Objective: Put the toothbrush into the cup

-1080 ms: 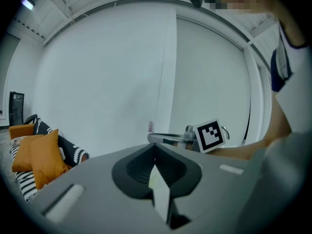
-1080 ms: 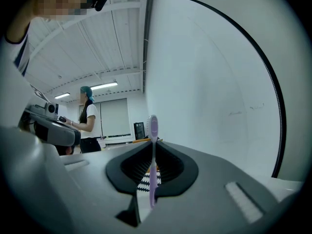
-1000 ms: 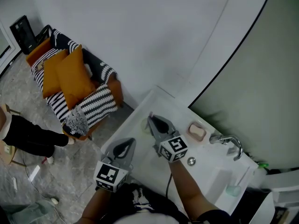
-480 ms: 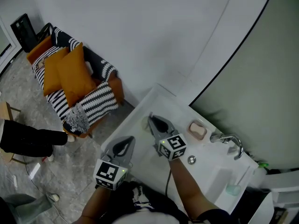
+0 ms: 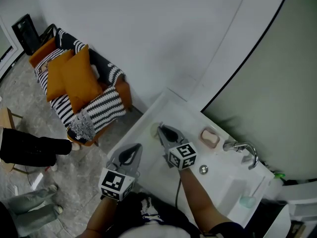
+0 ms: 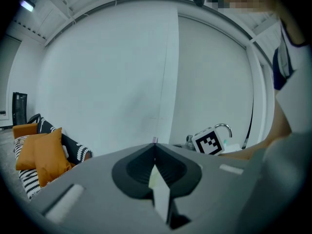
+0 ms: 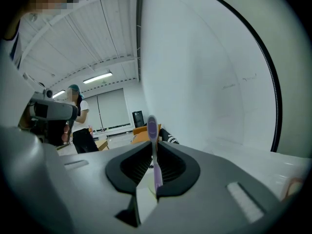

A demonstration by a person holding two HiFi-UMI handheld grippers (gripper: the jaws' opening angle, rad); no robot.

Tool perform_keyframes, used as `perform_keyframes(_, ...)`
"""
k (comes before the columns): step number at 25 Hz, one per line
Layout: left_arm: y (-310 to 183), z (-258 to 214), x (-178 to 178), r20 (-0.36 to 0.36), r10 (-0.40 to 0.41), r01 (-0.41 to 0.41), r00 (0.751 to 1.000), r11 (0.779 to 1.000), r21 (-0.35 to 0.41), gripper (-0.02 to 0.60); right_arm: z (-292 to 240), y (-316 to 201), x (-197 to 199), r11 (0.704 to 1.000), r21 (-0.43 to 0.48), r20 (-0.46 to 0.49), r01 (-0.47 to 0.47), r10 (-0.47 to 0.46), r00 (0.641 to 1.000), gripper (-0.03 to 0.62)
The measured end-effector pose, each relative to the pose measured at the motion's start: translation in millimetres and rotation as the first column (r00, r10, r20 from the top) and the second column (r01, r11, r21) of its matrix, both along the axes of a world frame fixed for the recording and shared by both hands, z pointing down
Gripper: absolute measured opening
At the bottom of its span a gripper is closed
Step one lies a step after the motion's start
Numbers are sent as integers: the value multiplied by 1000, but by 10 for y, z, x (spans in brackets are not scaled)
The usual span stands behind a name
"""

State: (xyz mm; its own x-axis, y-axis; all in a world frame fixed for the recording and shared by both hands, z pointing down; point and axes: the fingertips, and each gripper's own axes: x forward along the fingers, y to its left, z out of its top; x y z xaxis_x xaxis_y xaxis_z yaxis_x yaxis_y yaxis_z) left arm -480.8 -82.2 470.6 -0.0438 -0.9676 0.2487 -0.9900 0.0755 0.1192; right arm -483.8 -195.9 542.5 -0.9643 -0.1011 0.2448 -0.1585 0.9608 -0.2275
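White washbasin counter [image 5: 171,110] runs across the lower middle of the head view, and both hand-held tools work over its left half. Lowest in the frame, the left gripper [image 5: 136,148] hangs at the counter's front edge; in its own view its jaws meet at the tips with nothing between them. Just above and to the right of it, the right gripper [image 5: 160,128] reaches toward the counter's upper left part. In the right gripper view a slim purple plastic toothbrush [image 7: 154,150] stands upright at centre frame. These jaws have just been opening slightly, yet their tips press against the handle on both sides, and the bristled head rises above them. Directly under the jaw tips sits a small pale round cup [image 5: 154,131], with the brush's lower end pointing down into it. Farther right on the counter lie a pinkish soap dish [image 5: 209,139] and a chrome tap [image 5: 242,150] over the basin. Beyond the counter, at upper left, a black-and-white striped sofa [image 5: 101,110] with orange cushions [image 5: 74,81] stands on grey stone floor [image 5: 20,83] against the plain white wall [image 5: 163,38].
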Motion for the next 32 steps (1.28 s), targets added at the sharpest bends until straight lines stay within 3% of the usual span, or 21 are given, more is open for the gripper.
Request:
perform_keyframes(8,12,9,-40,6,-6,6,1000,1000,4,0,198,-11,35,999,-54,-38,-2,0,999,34)
perform_keyframes(18,15,1,-29,2,-12,12,1000,1000,-6,0,330,-58,102,980,-197,-24,-18,14,1000,41)
perform_keyframes(32,9,51,1,9,-2,2,1000,1000,-8,0,468,-133,195,981,-183,-101,-61,43,994,87)
